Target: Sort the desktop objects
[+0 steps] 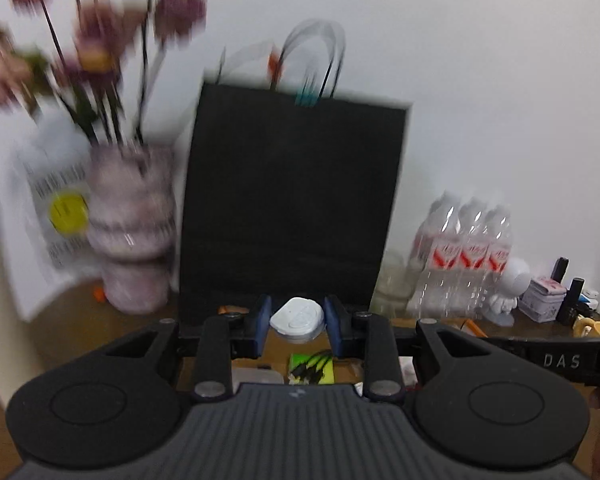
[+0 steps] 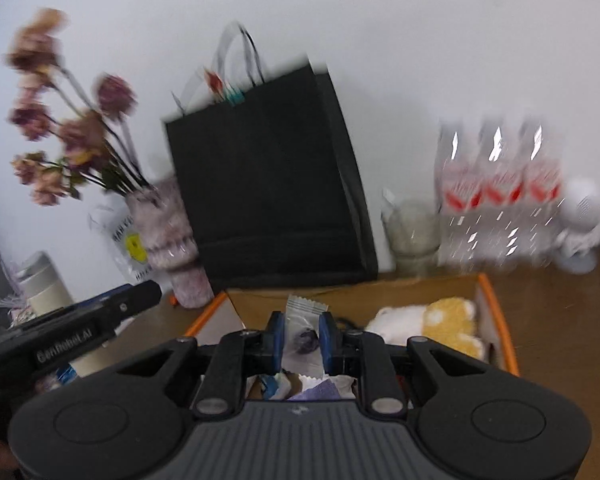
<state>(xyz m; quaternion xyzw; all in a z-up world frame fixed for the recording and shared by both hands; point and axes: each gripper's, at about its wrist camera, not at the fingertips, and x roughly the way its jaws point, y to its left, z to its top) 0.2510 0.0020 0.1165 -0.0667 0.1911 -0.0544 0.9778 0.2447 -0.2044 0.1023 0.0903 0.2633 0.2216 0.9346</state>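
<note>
My left gripper (image 1: 297,320) is shut on a small white rounded case (image 1: 298,317), held between its blue pads above the desk. My right gripper (image 2: 303,336) is shut on a clear plastic sachet (image 2: 305,320) with a dark lump inside, over an open cardboard box (image 2: 496,312) with orange edges. The box holds a white and yellow plush toy (image 2: 432,322) and several small packets. The left gripper's black body (image 2: 96,320) shows at the left of the right wrist view. Both views are blurred by motion.
A tall black paper bag (image 1: 292,208) stands against the wall, with a pink vase of dried flowers (image 1: 132,224) to its left. Water bottles (image 1: 468,248), a glass jar (image 2: 414,236), a white figurine (image 1: 508,292) and small bottles line the back right. A green card with black cables (image 1: 312,368) lies below.
</note>
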